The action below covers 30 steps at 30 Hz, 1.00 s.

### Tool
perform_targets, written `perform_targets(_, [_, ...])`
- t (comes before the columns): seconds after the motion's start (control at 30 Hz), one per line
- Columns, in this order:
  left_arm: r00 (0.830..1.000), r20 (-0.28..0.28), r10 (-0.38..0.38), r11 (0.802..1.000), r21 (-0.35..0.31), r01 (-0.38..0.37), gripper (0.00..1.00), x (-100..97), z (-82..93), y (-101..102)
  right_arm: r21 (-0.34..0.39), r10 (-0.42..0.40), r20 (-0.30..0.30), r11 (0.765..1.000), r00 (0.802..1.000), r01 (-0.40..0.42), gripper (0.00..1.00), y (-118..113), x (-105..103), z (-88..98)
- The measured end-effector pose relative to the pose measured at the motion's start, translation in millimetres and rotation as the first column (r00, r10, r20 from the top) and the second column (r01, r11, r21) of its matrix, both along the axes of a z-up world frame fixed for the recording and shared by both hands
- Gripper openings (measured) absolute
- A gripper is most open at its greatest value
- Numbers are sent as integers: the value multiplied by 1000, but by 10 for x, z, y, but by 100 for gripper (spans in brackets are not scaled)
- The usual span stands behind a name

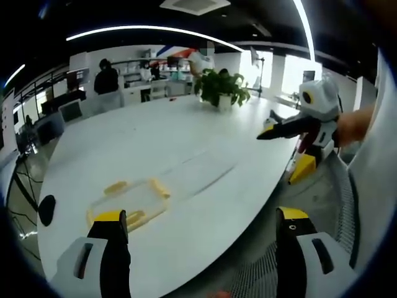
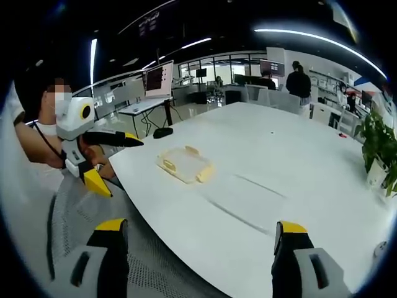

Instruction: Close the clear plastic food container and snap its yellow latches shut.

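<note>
Left gripper [image 1: 201, 226] spread wide, off surface edge | right gripper [image 2: 197, 234] spread wide, holding nothing | clear container [image 1: 129, 202] with yellow latches [image 1: 159, 186] sat on white surface [image 1: 161, 136], near left gripper | potted plant [image 1: 221, 88] far side

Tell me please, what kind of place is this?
Probably an open-plan office: a large white oval table holds a clear plastic food container with yellow latches, desks carry computer monitors, and a green potted plant stands at the table's far end.

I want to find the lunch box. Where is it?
The clear container sits on the white table near its edge, just above the left gripper in the left gripper view.
</note>
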<state>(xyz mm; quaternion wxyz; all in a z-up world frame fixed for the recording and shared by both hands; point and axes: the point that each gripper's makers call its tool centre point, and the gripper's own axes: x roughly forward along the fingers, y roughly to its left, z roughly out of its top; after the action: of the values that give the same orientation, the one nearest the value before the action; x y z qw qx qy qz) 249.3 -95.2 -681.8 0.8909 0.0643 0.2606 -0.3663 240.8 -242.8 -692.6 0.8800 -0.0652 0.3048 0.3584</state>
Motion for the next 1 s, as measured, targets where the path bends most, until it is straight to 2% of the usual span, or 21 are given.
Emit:
perform_targets(0.33, [1000, 1, 9, 1000, -9, -9, 99, 9, 17, 21, -3, 0, 6, 1000, 1000, 0, 99, 10, 0, 8])
perform_targets(0.57, [999, -21, 29, 998, -49, -30, 99, 28, 53, 49, 8, -8, -2, 1000, 1000, 8, 99, 2, 3, 21])
perform_targets(1.0, [1000, -19, 19, 998, -53, -20, 99, 16, 81, 45, -8, 10, 18, 1000, 1000, -10, 99, -2, -3, 65])
